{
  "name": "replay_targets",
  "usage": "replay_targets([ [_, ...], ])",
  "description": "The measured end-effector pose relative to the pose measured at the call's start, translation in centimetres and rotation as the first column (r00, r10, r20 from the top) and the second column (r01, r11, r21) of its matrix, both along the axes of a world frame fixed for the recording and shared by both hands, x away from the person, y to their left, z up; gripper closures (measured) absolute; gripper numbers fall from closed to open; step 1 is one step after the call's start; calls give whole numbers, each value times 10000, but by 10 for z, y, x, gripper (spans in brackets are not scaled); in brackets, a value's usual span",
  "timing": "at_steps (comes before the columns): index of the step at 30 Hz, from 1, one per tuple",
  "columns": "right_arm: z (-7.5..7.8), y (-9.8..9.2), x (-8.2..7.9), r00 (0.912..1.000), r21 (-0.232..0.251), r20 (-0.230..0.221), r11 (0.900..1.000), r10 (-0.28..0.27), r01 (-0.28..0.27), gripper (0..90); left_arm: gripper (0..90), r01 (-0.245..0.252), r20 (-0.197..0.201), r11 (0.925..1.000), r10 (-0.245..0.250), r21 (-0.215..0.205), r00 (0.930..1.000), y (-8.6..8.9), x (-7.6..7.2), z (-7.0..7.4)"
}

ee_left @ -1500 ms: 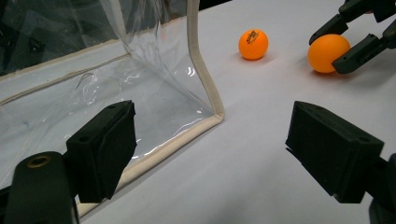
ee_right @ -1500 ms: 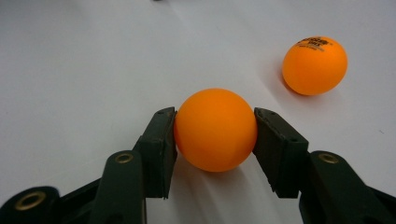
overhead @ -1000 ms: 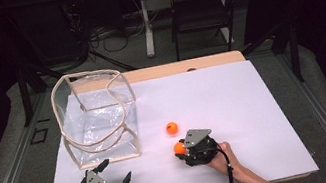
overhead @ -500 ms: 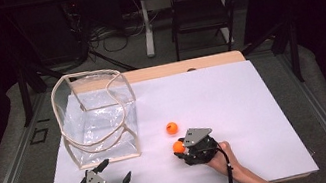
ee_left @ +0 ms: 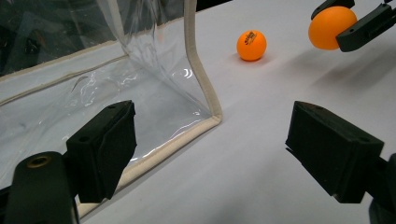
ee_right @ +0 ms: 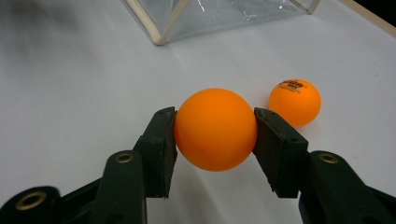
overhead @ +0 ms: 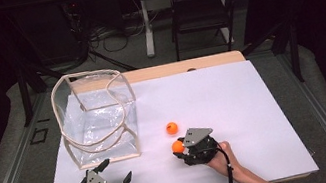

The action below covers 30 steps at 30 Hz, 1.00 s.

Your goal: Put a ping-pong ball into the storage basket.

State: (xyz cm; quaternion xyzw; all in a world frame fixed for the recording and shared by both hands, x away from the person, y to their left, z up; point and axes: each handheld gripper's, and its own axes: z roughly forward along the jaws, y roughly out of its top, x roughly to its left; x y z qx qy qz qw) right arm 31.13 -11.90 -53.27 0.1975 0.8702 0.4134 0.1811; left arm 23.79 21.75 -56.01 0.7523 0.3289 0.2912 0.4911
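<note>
The white counter [overhead: 255, 105] carries, at its left, a clear plastic bag with cream piping [overhead: 97, 118], standing open-topped and somewhat slumped. Near the front edge, just in front of that bag, the left gripper [overhead: 114, 173] rests with its jaws wide apart and nothing between them. To the right, the right gripper [overhead: 177, 151] has its jaws closed on an orange ball [ee_right: 215, 129], one pad pressing on each side; in the left gripper view the ball appears lifted just clear of the counter, with a shadow beneath it. A second orange ball [overhead: 172, 128] with small print on it lies loose on the counter just beyond, between the held one and the bag's near corner. The step in hand looks like the pick-up of the first ball. The next move probably calls for carrying it up and over the bag's rim before letting go, while keeping clear of the loose ball so it does not roll.
</note>
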Motion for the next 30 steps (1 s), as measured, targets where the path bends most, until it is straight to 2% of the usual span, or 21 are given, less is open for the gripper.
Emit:
replay_targets([
  [11,11,0,5,9996,287,250,9995,-159,152,508,157,39,-13,10000,-39,-25,10000,-1,1,0],
  [30,27,9,12,9981,622,614,9981,-60,21,508,157,39,2,10000,-39,-41,10000,-1,1,-1],
])
